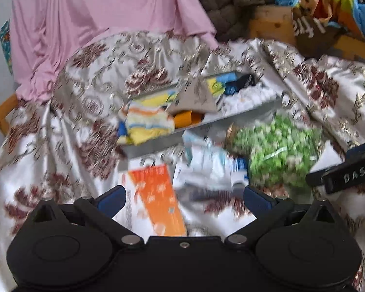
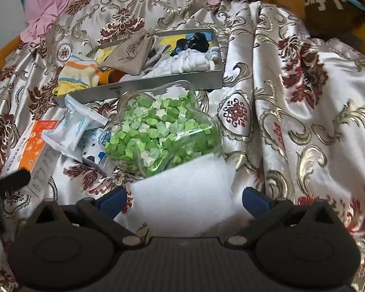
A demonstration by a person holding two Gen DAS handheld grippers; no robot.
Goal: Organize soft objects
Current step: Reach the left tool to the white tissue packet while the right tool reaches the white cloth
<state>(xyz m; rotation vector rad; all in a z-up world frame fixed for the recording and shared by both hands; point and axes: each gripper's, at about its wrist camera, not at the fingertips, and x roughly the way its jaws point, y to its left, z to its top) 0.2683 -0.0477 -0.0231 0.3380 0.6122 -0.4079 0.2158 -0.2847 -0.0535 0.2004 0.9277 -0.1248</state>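
A metal tray [image 2: 158, 86] lies on the floral satin cloth and holds a striped sock [image 2: 81, 73], a grey drawstring pouch [image 2: 131, 53], white cloth [image 2: 189, 63] and a dark item [image 2: 194, 42]. The same tray [image 1: 202, 123], sock [image 1: 146, 121] and pouch [image 1: 197, 95] show blurred in the left wrist view. My right gripper [image 2: 183, 200] is open, with a white foam sheet [image 2: 185, 194] lying between its fingers. My left gripper [image 1: 185, 198] is open above an orange box [image 1: 158, 199], holding nothing. The right gripper's finger [image 1: 345, 174] enters the left wrist view at right.
A clear jar of green paper stars [image 2: 163, 131] lies in front of the tray, beside white-blue packets [image 2: 77, 131] and the orange box [image 2: 36, 143]. A pink garment [image 1: 97, 24], a dark quilted jacket [image 1: 231, 0] and a colourful bag [image 1: 333, 7] sit at the back.
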